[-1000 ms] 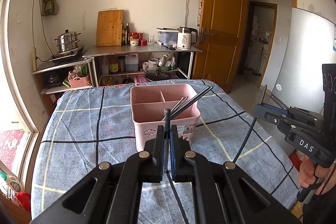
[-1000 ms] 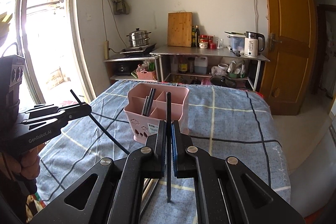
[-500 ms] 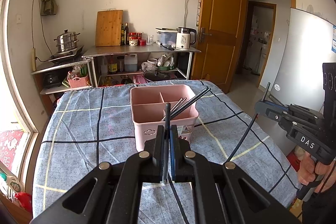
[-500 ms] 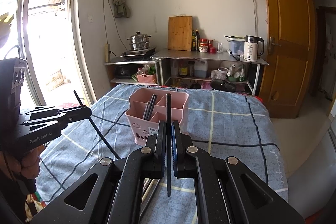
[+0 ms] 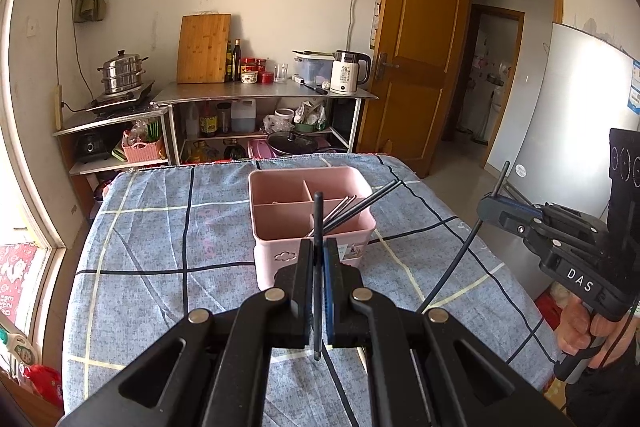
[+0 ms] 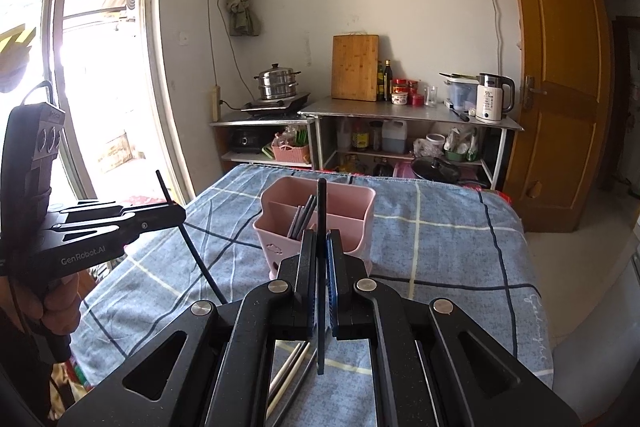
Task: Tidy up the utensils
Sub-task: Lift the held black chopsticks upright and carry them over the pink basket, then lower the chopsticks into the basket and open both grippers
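Both hand-held grippers, left (image 5: 319,259) and right (image 6: 320,251), are each clamping a black chopstick (image 5: 317,227) upright, pulling back and rising from the pink plastic divided caddy (image 5: 312,223) on the checked surface (image 5: 160,227); insertion likely next.

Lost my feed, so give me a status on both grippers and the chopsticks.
Left gripper shut on a black chopstick. Right gripper shut on another. Pink caddy ahead, chopsticks already in one compartment. Nothing in the way.
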A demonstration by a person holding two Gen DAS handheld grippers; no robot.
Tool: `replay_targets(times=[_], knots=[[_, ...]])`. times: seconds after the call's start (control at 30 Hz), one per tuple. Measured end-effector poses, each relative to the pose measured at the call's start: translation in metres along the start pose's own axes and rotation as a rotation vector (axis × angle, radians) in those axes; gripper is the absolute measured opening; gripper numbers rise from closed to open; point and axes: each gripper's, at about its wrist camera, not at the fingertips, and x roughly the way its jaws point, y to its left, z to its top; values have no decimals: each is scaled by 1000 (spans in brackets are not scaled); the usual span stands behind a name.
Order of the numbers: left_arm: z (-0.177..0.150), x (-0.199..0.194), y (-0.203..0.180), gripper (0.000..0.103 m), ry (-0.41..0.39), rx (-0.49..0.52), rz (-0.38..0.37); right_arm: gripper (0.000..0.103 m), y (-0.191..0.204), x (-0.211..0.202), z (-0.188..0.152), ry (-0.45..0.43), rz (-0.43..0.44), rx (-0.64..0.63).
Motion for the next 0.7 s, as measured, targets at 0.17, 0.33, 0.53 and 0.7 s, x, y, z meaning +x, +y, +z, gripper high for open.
replay_targets(times=[0.17, 0.33, 0.53, 0.7], knots=[[19, -5, 7, 5, -19, -6, -5, 5, 6, 5, 12, -15, 22, -9], [42, -11, 13, 5, -49, -6, 5, 5, 15, 9, 29, -46, 50, -23], [73, -11, 20, 5, -88, -5, 14, 5, 26, 17, 58, -97, 85, -32], [97, -9, 24, 5, -124, 11, 32, 5, 30, 25, 82, -150, 96, -20]])
